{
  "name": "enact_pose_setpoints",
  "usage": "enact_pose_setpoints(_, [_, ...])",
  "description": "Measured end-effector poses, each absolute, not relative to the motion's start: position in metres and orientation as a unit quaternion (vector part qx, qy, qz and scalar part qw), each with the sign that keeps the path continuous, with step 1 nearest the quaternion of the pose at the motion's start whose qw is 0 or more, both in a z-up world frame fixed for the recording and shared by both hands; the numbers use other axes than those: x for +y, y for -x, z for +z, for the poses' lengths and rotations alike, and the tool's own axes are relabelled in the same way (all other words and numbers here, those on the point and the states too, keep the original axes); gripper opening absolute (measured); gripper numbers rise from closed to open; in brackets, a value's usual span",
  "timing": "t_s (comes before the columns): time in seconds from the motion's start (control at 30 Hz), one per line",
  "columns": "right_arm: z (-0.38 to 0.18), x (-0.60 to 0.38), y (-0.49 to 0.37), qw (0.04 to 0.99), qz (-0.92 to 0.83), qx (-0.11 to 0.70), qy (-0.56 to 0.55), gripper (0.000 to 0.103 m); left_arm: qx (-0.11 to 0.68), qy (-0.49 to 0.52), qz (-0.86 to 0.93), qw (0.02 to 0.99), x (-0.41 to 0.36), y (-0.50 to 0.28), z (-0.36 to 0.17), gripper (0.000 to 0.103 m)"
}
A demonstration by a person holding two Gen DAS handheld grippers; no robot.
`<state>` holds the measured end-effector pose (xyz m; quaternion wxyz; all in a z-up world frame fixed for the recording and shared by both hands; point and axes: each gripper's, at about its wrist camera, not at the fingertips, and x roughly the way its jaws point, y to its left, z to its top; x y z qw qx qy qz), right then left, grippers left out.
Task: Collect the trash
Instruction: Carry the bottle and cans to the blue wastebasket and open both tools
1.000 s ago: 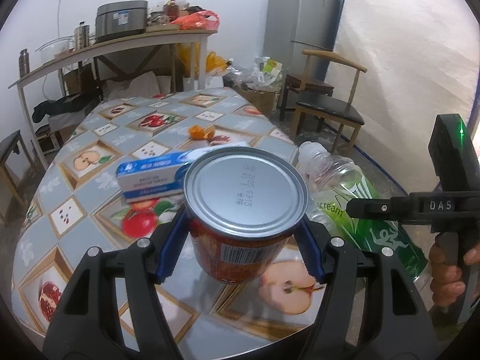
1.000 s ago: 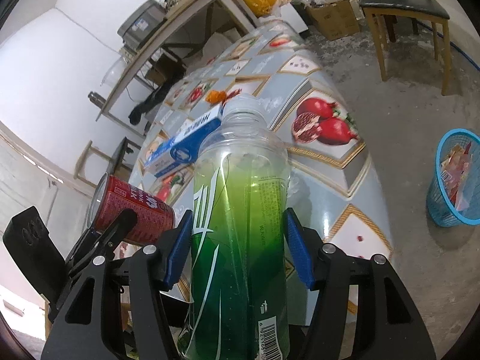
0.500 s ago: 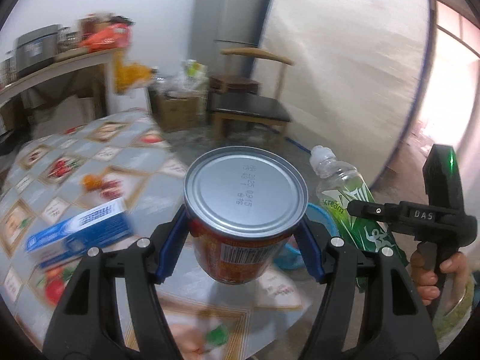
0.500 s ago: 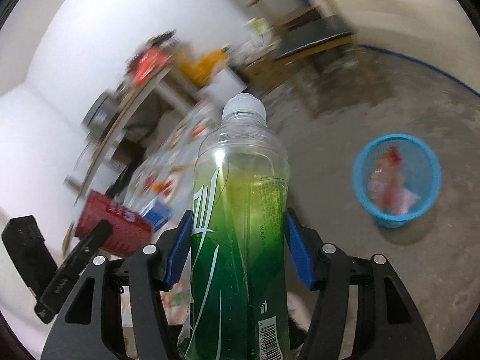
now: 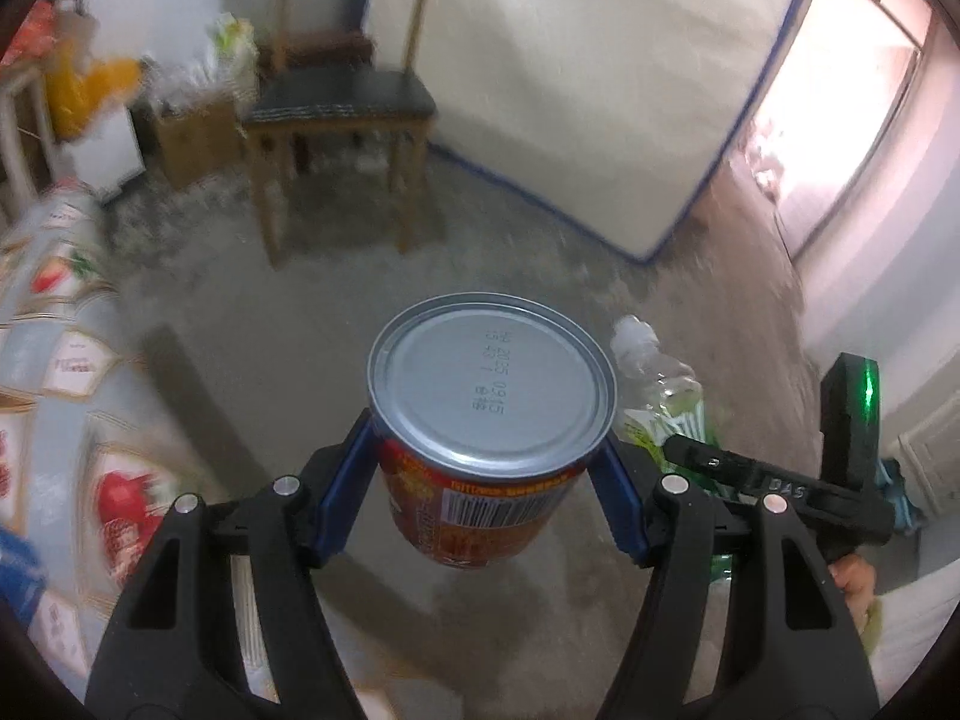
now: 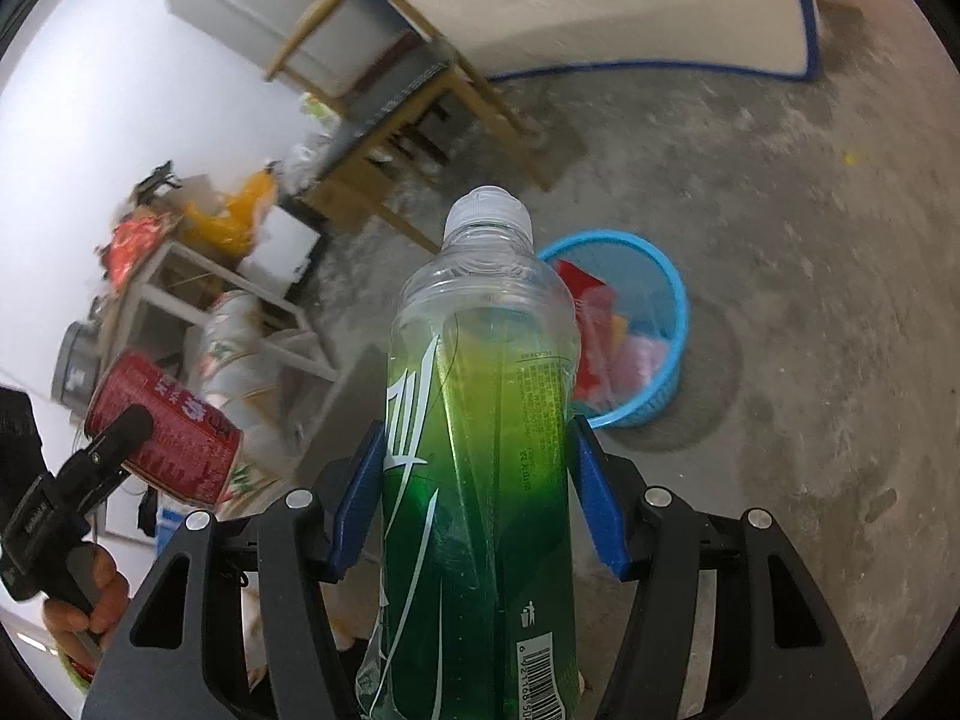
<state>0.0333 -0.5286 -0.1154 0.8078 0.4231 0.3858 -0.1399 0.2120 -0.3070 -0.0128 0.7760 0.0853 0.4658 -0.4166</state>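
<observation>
On can lid (image 5: 491, 387): "0915"

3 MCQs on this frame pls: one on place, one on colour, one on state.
1. Where does the basket stand?
A. on the floor
B. on the chair
C. on the table

2. What colour is the basket?
A. red
B. blue
C. white

3. What is the left gripper doing?
A. hanging open and empty
B. clamping a can
C. clamping a box

Answers: 1 A, the right wrist view shows it on the bare concrete beyond the bottle held in the right gripper. 2 B, its mesh wall and rim are blue. 3 B, both blue pads press the sides of the can.
</observation>
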Motion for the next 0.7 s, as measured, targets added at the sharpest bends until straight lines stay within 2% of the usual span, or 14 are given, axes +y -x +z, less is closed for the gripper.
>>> enact_pose_setpoints(0.2, [-0.17, -0.558, -0.068, 0.778, -0.151, 0.415, -0.447, 0.058, 0.54, -0.111, -0.39, 0.738, -0.374, -0.253, -0.069, 0.064])
enact_pose_setpoints(0.33, [-0.197, -0.587, -0.101, 0.771, -0.168, 0.415, -0.452, 0.06, 0.556, -0.122, -0.368, 0.735, -0.408, -0.275, -0.095, 0.064])
enact_pose_setpoints(0.4, [-0.212, -0.601, -0.124, 0.771, -0.18, 0.413, -0.45, 0.065, 0.557, -0.116, -0.369, 0.735, -0.423, -0.284, -0.101, 0.074])
enact_pose_setpoints(0.43, [-0.224, -0.609, -0.136, 0.771, -0.19, 0.415, -0.444, 0.07, 0.551, -0.105, -0.366, 0.742, -0.428, -0.29, -0.102, 0.085])
enact_pose_setpoints(0.47, [-0.23, -0.612, -0.142, 0.77, -0.196, 0.416, -0.442, 0.075, 0.542, -0.098, -0.362, 0.752, -0.432, -0.29, -0.101, 0.085])
enact_pose_setpoints(0.57, [-0.263, -0.622, -0.15, 0.751, -0.223, 0.431, -0.448, 0.075, 0.536, -0.072, -0.351, 0.764, -0.431, -0.295, -0.098, 0.085])
enact_pose_setpoints(0.7, [-0.272, -0.615, -0.131, 0.754, -0.231, 0.422, -0.447, 0.075, 0.534, -0.051, -0.36, 0.764, -0.41, -0.292, -0.089, 0.085])
